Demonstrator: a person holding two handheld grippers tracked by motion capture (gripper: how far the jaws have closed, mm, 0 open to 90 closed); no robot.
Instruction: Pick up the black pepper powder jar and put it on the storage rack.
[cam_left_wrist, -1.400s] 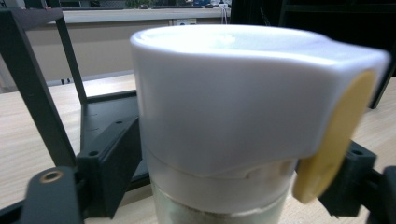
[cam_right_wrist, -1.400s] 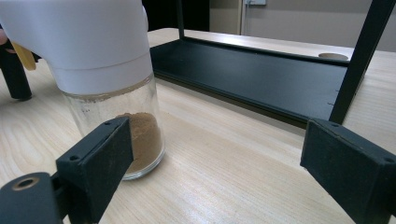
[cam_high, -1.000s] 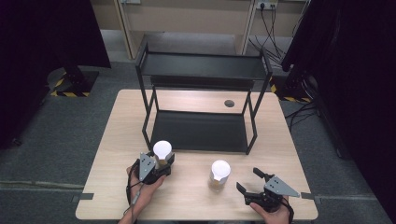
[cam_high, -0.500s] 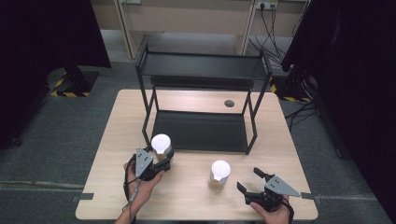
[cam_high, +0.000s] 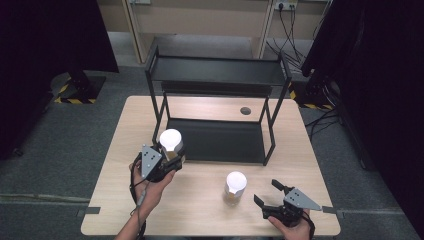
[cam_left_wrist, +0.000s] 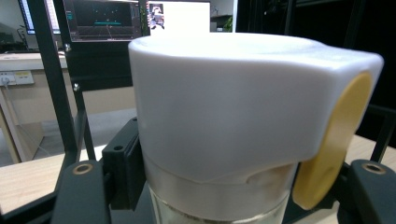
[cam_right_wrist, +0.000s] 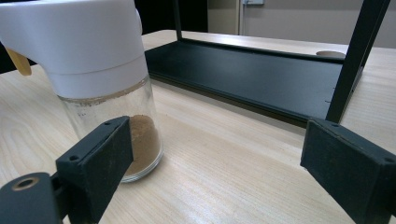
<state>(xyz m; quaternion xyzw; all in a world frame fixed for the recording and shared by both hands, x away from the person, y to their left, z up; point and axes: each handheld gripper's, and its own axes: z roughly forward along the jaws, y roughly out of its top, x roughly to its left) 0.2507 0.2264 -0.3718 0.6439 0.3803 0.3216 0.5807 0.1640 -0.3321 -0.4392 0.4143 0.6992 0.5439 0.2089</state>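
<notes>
The left gripper (cam_high: 167, 159), left of centre in the high view, had its jaws clamped on a white-capped glass jar (cam_high: 171, 142), whose glass body sat squeezed between them. In the left gripper view that jar (cam_left_wrist: 233, 116) took up nearly the whole frame: a broad white cap with a yellow tab (cam_left_wrist: 334, 144) at its right edge, and below it a strip of clear glass. The bottom edge cut the jar off, so what it held could not be made out, and the jaw pads themselves were hidden behind it.

The right gripper (cam_high: 270, 195), at the lower right of the high view, had its jaws spread wide with nothing between them. In the right gripper view the left-hand pad (cam_right_wrist: 100, 163) overlapped the foot of a second jar (cam_right_wrist: 100, 79), but whether it touched the glass could not be told. That second jar (cam_high: 235, 187) stood on the wooden table (cam_high: 200, 210) just to the left of the gripper, brown powder in its base. Its cap ran off the top left corner.

A black shelf rack (cam_high: 215, 75) stood in the upper middle of the high view, its lower tray (cam_right_wrist: 252, 74) lying past the open jaws.
</notes>
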